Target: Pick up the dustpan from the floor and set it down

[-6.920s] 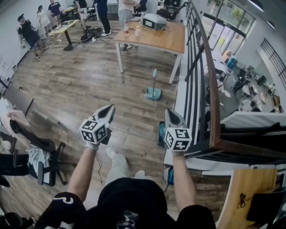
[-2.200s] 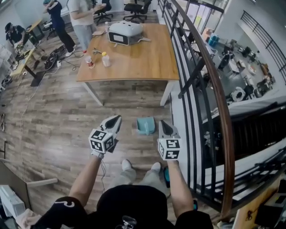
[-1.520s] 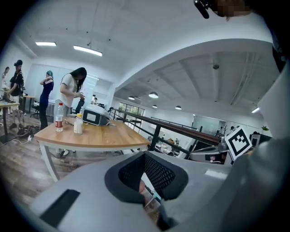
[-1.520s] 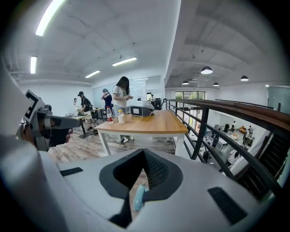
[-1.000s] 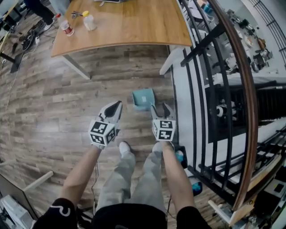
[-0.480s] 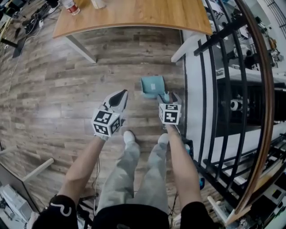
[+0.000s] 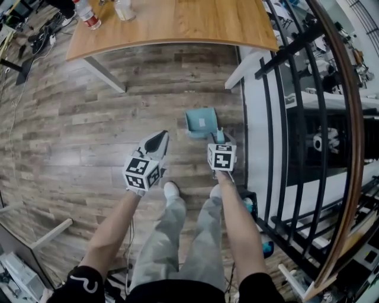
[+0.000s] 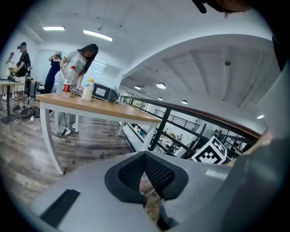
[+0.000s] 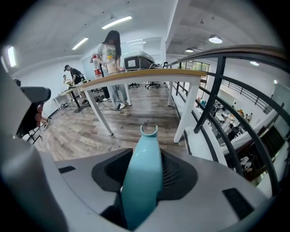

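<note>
A teal dustpan [image 7: 200, 121] lies on the wooden floor near the railing, its handle pointing up toward me. My right gripper [image 7: 219, 137] is at that handle. In the right gripper view the teal handle [image 9: 142, 176] stands up between the jaws, which have just been closing and now press on it from both sides. My left gripper [image 7: 157, 141] hovers over bare floor to the left of the dustpan, apart from it. Its jaws meet at the tips in the left gripper view [image 8: 145, 156], with nothing held.
A wooden table [image 7: 172, 23] with bottles [image 7: 87, 16] stands beyond the dustpan, with one white leg [image 7: 237, 68] close to it. A black railing [image 7: 266, 118] with a wooden handrail runs along the right. My shoes [image 7: 171, 189] are just behind the grippers. People stand near the table [image 9: 111, 59].
Both grippers have come down toward the floor. The right one, open beside the dustpan a second ago, now has the teal handle between its jaws.
</note>
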`<control>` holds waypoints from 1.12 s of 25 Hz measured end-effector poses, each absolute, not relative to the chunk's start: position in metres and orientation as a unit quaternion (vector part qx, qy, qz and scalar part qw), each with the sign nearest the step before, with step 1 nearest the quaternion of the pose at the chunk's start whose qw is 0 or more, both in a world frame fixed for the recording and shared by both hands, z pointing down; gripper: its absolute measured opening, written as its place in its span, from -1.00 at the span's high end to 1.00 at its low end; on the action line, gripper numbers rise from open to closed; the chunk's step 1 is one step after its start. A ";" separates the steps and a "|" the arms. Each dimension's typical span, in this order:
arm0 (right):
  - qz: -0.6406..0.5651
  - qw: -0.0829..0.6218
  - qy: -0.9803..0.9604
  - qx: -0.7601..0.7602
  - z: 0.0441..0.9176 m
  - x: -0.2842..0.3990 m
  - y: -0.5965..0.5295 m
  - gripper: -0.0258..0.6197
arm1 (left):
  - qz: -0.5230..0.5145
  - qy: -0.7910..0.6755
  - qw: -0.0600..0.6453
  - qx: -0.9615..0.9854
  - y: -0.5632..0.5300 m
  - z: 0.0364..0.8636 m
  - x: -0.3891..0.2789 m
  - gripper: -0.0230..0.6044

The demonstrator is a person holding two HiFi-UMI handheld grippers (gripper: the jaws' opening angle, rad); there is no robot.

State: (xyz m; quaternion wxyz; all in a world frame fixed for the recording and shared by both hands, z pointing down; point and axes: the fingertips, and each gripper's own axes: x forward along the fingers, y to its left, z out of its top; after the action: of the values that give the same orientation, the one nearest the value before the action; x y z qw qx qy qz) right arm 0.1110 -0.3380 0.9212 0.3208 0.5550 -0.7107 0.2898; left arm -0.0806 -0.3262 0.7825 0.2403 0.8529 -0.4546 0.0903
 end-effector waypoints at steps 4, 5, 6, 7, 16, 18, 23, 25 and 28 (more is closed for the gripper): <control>0.292 0.317 -0.695 0.575 0.920 0.122 -0.341 0.68 | 0.093 -0.450 0.240 0.855 -0.327 0.781 -0.075 0.94; 0.290 0.317 -0.693 0.579 0.919 0.124 -0.341 0.68 | 0.094 -0.449 0.240 0.855 -0.326 0.781 -0.074 0.94; 0.286 0.318 -0.692 0.582 0.918 0.125 -0.341 0.68 | 0.095 -0.449 0.240 0.856 -0.326 0.781 -0.073 0.94; 0.281 0.319 -0.691 0.584 0.918 0.126 -0.342 0.68 | 0.095 -0.448 0.240 0.856 -0.326 0.782 -0.073 0.94; 0.266 0.338 -0.695 0.576 0.921 0.128 -0.326 0.66 | 0.096 -0.448 0.234 0.857 -0.324 0.778 -0.068 0.94; 0.267 0.338 -0.694 0.576 0.921 0.129 -0.323 0.66 | 0.096 -0.451 0.233 0.856 -0.325 0.776 -0.070 0.94; 0.271 0.337 -0.696 0.574 0.918 0.128 -0.315 0.66 | 0.095 -0.457 0.233 0.853 -0.324 0.771 -0.075 0.94; 0.271 0.337 -0.698 0.572 0.914 0.127 -0.312 0.66 | 0.096 -0.457 0.232 0.853 -0.322 0.769 -0.075 0.94; 0.268 0.333 -0.702 0.570 0.908 0.126 -0.313 0.66 | 0.098 -0.457 0.233 0.853 -0.322 0.765 -0.075 0.94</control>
State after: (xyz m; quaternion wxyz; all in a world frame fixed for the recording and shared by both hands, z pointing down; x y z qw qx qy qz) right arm 0.1258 -0.3129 0.9078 0.3328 0.5696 -0.7021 0.2680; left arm -0.0753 -0.3218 0.7647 0.2325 0.8528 -0.4573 0.0976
